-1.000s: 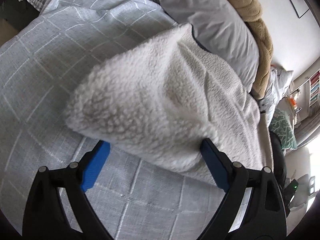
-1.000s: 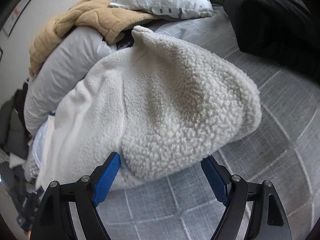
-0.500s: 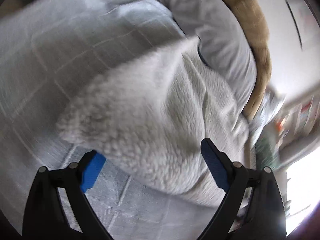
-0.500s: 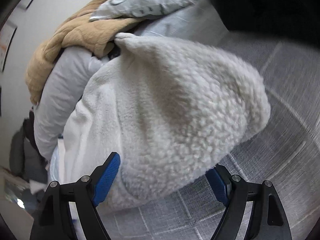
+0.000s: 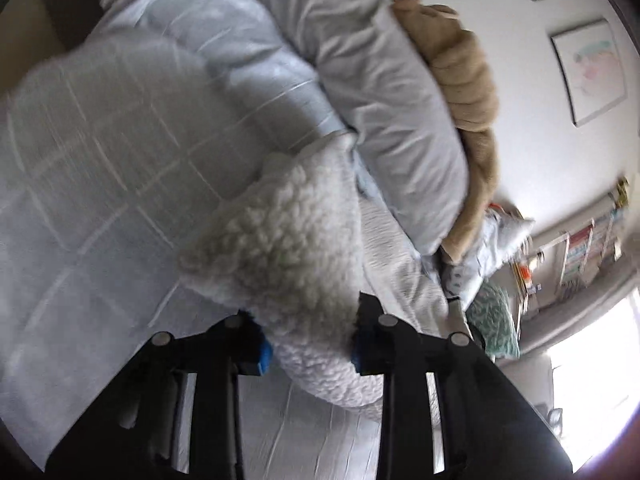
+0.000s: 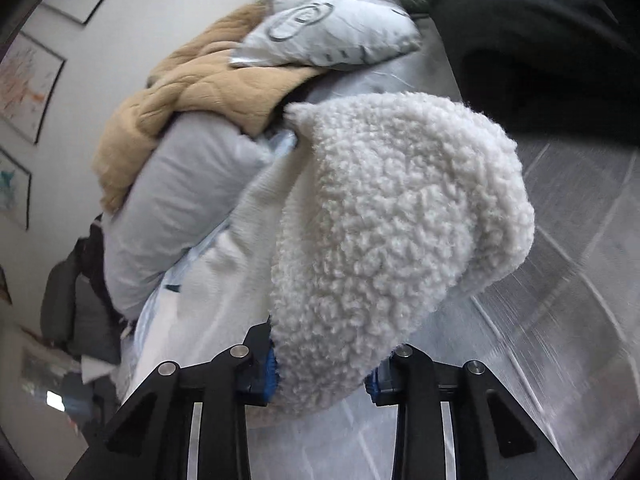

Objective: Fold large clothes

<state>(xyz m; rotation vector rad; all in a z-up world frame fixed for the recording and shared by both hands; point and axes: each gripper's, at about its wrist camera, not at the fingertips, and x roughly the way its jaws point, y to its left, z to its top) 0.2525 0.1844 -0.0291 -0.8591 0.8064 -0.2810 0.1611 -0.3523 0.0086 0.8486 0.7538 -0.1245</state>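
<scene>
Nearest, we list our left tool [image 5: 310, 346]: its jaws have just been closing and now pinch a thick bunch of the white fleece garment [image 5: 296, 248], blue pads sunk into the pile. Likewise our right tool [image 6: 324, 376] has just been closing and now squeezes another bunched edge of the same fleece [image 6: 384, 232]. We judge the two grips sit on matching edges so the piece can be carried over itself as one fold.

Next, the garment: partly raised off the bed [image 5: 100, 160], its smoother lining side trailing back toward the bedding heap. The grey checked cover beneath serves as the folding surface.

Beyond, a grey rolled duvet [image 6: 180, 196] with a tan blanket [image 6: 192, 92] draped over it and a printed pillow [image 6: 328, 36] on top.

Farthest, framed pictures [image 5: 588, 72] on the wall.
</scene>
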